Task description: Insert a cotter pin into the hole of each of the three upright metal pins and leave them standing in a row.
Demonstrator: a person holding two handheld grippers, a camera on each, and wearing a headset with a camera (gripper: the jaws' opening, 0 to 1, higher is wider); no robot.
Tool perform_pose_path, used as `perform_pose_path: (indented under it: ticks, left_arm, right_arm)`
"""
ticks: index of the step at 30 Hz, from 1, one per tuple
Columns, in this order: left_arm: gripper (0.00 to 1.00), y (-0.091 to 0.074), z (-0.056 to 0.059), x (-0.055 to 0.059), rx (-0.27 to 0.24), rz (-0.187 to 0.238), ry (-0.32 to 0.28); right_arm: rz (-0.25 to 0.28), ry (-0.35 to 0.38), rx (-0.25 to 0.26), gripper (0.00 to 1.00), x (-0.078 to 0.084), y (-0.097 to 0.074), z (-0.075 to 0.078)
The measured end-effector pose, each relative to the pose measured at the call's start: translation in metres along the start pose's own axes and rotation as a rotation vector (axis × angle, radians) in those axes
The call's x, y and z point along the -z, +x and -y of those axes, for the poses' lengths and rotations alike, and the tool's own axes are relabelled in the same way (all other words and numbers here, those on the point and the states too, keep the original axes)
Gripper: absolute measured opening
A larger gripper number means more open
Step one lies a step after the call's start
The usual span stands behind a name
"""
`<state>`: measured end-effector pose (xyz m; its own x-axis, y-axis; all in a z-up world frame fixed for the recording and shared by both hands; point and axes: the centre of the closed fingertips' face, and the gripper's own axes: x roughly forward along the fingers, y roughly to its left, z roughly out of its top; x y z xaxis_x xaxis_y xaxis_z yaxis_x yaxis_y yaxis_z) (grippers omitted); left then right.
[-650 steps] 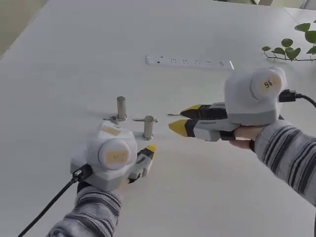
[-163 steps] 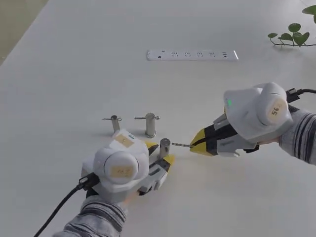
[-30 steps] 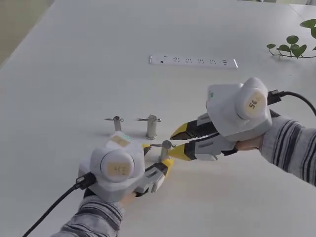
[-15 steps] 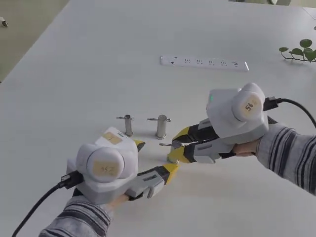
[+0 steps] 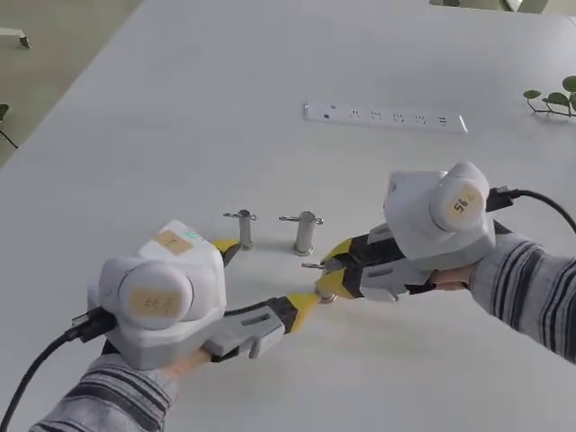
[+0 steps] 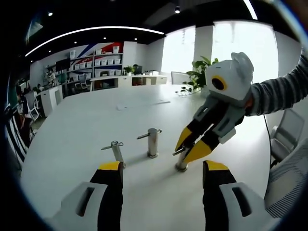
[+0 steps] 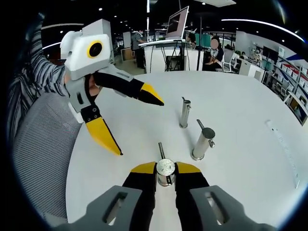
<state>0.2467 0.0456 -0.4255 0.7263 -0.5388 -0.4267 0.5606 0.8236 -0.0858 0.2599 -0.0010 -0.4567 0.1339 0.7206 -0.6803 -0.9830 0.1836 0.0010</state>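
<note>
Two yellow-tipped jaws of the right gripper point(image 7: 165, 173) are pinched tight on the nearest metal pin point(image 7: 165, 167), squeezing it from both sides just under its head, and its foot looks to be sitting on the table point(image 5: 180, 108). That one's got a cotter pin point(image 7: 161, 149) poking out sideways through its top. Left gripper point(image 6: 162, 166) is spread wide with nothing between the jaws, pointed at the same spot from just beside it, tips near the held pin but not touching it as far as I can see. Counting up: three metal pins total, all upright, each with one cotter pin through the top, so three of those too. The other two, left pin point(image 5: 244, 230) and middle pin point(image 5: 305, 234), stand side by side a bit farther out, apart from each other, and the held one sits nearer the person and off to their right, so not quite in line. Table's plain white and big, with one white power strip point(image 5: 385, 117) well beyond the pins and one leafy plant point(image 5: 551, 95) at the far right edge. Room's an open office: shelves point(image 6: 96, 65), bright windows point(image 6: 231, 43), a monitor point(image 7: 177, 21) on a desk behind.
</note>
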Motion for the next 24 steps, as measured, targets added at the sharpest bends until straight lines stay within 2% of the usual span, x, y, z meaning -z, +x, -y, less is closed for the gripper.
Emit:
perform_pose_path:
  ticks: [12,24]
  left_arm:
    - [0.79,-0.010,-0.016,-0.005,-0.026,0.016,0.006]
    - [0.86,-0.018,-0.035,-0.002,-0.045,-0.001,-0.002]
  right_arm:
    - [-0.016,-0.016,0.004,0.08,0.005,-0.009,0.010]
    - [-0.042,-0.012,0.054,0.08,0.008,-0.027,0.040]
